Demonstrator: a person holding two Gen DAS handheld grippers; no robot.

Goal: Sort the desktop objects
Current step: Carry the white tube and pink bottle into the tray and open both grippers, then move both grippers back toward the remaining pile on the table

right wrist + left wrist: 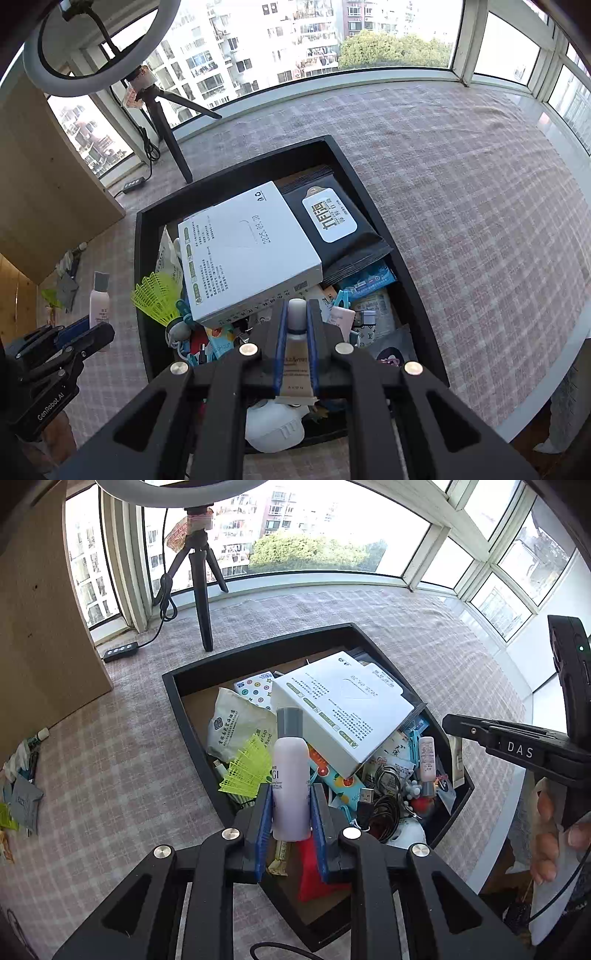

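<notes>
Left tool: blue pads pinch a pale lilac bottle with a grey cap, held upright above the near rim of the black tray; the same bottle shows at 9 o'clock in the right wrist view.
Right tool: pads pressed onto a slim beige tube, white cap pointing away, over the tray's near end.
Black tray: sits on the pink checked cloth of the desk, crammed with clutter.
White box: lies tilted on top of the heap at the tray's centre, printed side up.
Black wipes pack: at 2 o'clock from the box, partly under it.
Yellow-green shuttlecock: at 9 o'clock from the box, against the tray's left wall.
Tripod: stands at 11 o'clock beyond the tray, by the window.
</notes>
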